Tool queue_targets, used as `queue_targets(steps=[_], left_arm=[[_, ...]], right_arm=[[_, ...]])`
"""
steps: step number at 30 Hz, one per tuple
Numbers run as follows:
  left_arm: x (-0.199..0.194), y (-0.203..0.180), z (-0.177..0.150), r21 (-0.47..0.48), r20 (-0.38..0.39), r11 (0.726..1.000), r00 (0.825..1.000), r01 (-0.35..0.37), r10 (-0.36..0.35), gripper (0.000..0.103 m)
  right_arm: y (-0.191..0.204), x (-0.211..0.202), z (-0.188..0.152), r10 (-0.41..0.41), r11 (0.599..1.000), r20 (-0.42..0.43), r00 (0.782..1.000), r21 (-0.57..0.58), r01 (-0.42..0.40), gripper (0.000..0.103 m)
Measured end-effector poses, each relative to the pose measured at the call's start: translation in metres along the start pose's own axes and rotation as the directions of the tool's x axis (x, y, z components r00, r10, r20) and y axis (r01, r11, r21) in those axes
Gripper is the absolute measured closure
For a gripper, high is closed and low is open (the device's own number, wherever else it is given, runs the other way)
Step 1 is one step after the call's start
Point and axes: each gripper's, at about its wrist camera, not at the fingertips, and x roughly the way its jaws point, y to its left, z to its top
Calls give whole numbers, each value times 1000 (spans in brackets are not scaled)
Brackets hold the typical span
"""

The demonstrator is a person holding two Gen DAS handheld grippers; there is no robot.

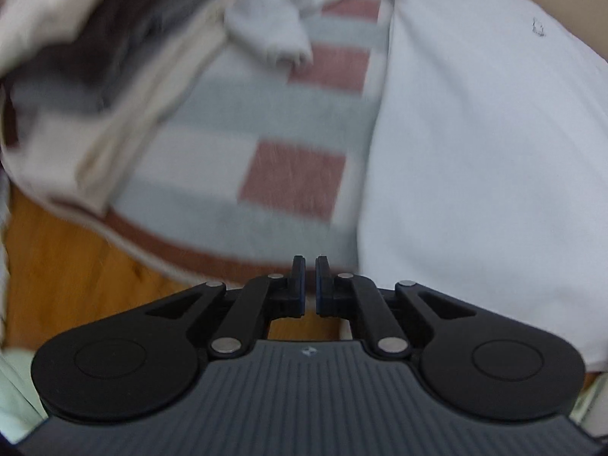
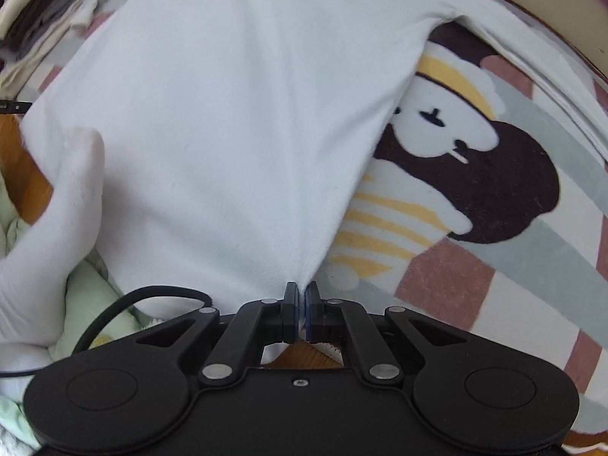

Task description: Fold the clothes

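Note:
A white shirt [image 2: 228, 114] lies spread on a checked blanket [image 2: 494, 285]. My right gripper [image 2: 303, 292] is shut on the shirt's near hem corner, and the cloth pulls up into a point between the pads. The shirt also fills the right of the left wrist view [image 1: 475, 152]. My left gripper [image 1: 310, 266] is shut with nothing between its pads, above the blanket's near edge [image 1: 228, 197], just left of the shirt. A white-gloved hand [image 2: 57, 209] rests on the shirt's left edge.
A bunched white sleeve [image 1: 273, 26] lies on the blanket. Stacked dark and beige clothes [image 1: 95, 57] sit at the far left. A wooden floor [image 1: 76, 266] shows below the blanket edge. Pale green fabric [image 2: 87, 304] lies at the lower left. A black cable [image 2: 114, 315] runs beside it.

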Motion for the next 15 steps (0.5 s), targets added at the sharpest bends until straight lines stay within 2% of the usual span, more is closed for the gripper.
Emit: queue_targets(steps=[1,3,5,8,11,15], left_arm=[[-1,4,-1,-21,-4,1000,1000,22,-22,91],[-4,8,-3,-45,12,998,999,48,-48,71],[-7,10,-3,-47,26,997,998,67,-66,63],[-14,6,-6,-34,19,994,994,105,-105,61],[-16,-1,-10,-18,23,988,988,150,-150,52],[-10,-11,-11,-4,1,983,983,185,-185,50]], right_arm=[[-2,0,0,8,1000,2,1000,13,-8,98],[-7,-1,-1,25,999,5,1000,38,-25,98],[-11,-1,-2,41,997,9,999,63,-42,98],[-18,-1,-3,66,993,15,998,100,-67,98],[-20,-3,-4,76,990,24,997,115,-78,98],[-22,-2,-3,70,990,30,997,123,-73,98]])
